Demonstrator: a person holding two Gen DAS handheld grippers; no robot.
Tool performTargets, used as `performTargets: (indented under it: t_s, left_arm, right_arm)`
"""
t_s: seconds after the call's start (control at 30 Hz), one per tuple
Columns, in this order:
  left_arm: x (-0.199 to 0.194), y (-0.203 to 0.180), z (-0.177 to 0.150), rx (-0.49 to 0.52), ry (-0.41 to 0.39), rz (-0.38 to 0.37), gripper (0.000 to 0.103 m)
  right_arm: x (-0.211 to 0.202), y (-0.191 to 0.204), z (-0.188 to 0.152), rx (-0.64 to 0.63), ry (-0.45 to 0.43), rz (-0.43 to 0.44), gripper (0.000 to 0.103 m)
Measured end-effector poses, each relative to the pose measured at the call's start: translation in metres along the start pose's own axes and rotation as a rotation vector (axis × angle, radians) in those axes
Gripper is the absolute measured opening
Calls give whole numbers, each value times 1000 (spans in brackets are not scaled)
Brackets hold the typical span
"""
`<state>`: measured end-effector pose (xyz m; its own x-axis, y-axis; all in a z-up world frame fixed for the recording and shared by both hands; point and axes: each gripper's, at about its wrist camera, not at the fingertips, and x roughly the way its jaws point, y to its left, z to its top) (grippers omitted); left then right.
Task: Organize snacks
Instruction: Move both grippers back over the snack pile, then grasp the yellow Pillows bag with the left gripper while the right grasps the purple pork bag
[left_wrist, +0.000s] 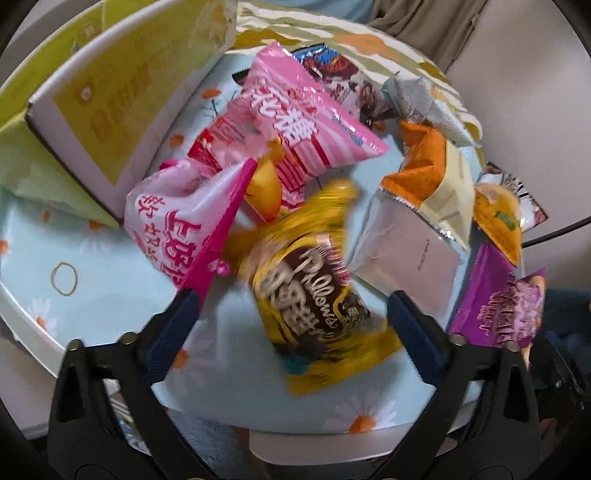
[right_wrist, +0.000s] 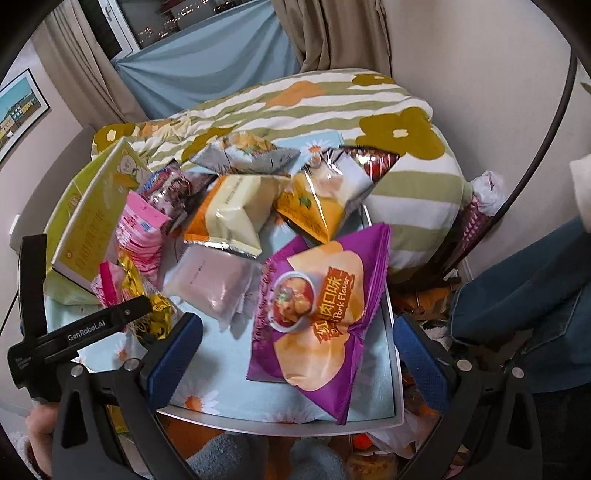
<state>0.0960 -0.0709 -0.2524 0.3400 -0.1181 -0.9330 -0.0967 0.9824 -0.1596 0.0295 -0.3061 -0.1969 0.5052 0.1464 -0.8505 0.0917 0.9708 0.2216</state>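
The left tool (left_wrist: 291, 314) is spread wide over a heap of snack packs on a tray (right_wrist: 391, 317) lined with a daisy-print cloth. A gold pack (left_wrist: 314, 295), blurred, sits between its fingers, touching neither. Beyond it lie a pale pink pack (left_wrist: 177, 218) and a striped pink pack (left_wrist: 299, 122); a yellow box (left_wrist: 110, 107) leans at the tray's left side. The right tool (right_wrist: 297, 343) is also open and holds nothing; a purple pack (right_wrist: 321, 306) lies just ahead of it near the tray's right edge. Behind that pack rest a matte pink pouch (right_wrist: 212, 284), a cream-and-orange pack (right_wrist: 232, 214) and an orange pack (right_wrist: 314, 210). A floral quilt (right_wrist: 406, 122) is bunched beyond the tray.
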Motion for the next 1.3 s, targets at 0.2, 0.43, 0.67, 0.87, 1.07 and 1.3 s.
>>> performTargets:
  t_s: [0.2, 0.43, 0.67, 0.87, 1.07, 1.3]
  left_arm:
    - [14, 1, -10, -5, 56, -4, 67]
    - [15, -3, -8, 54, 35, 27, 65]
    - [19, -6, -6, 76, 39, -7, 59]
    - [11, -5, -16, 118, 37, -6, 59]
    - [5, -15, -21, 171, 21, -19, 59]
    - [-11, -14, -20, 214, -3, -43, 59]
  right_arm:
    - [12, -2, -2, -11, 24, 27, 103]
    - [20, -6, -1, -3, 33, 46, 103]
    - [28, -5, -1, 3, 38, 51, 103]
    - [31, -1, -1, -6, 15, 27, 103]
    - [35, 9, -1, -39, 11, -6, 101]
    - [52, 12, 0, -30, 49, -8, 78]
